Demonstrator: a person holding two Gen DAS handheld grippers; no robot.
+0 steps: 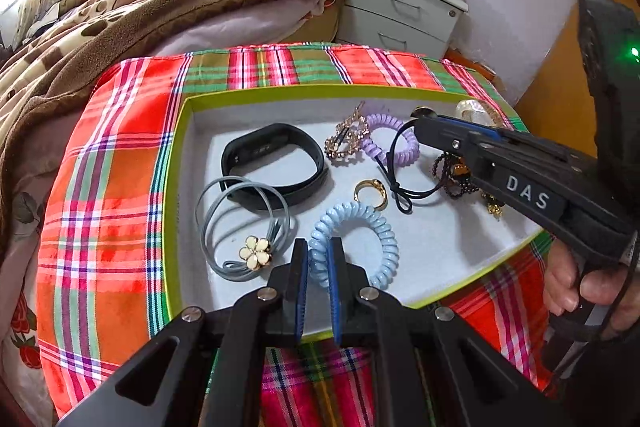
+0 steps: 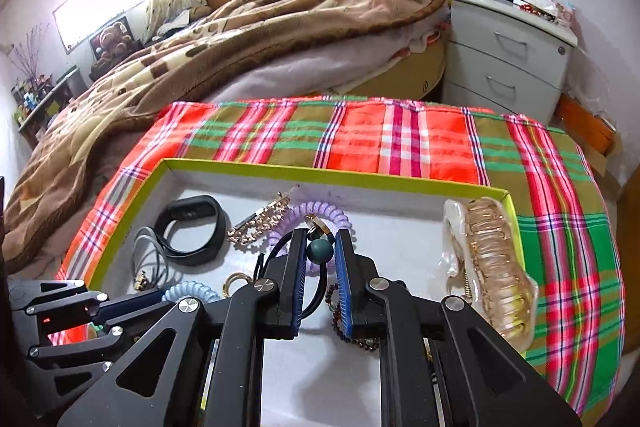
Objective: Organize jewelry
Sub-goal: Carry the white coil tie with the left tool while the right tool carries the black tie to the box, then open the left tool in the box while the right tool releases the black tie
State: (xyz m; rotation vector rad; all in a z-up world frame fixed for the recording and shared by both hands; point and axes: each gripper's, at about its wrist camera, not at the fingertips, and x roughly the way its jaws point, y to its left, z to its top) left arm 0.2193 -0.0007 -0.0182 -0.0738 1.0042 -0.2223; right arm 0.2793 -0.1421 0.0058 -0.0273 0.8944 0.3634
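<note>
Two tongs work inside the tray: the left gripper stands narrow astride the blue coil tie, whose ring spreads toward one o'clock. The right gripper, also narrow, seems to pinch the teal bead of the black cord, which trails toward seven o'clock.

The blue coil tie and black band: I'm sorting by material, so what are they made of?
Blue coil tie: looks like glossy plastic, with shiny highlights along its spiral. Black band: probably matte rubber or silicone, smooth and dull.
</note>
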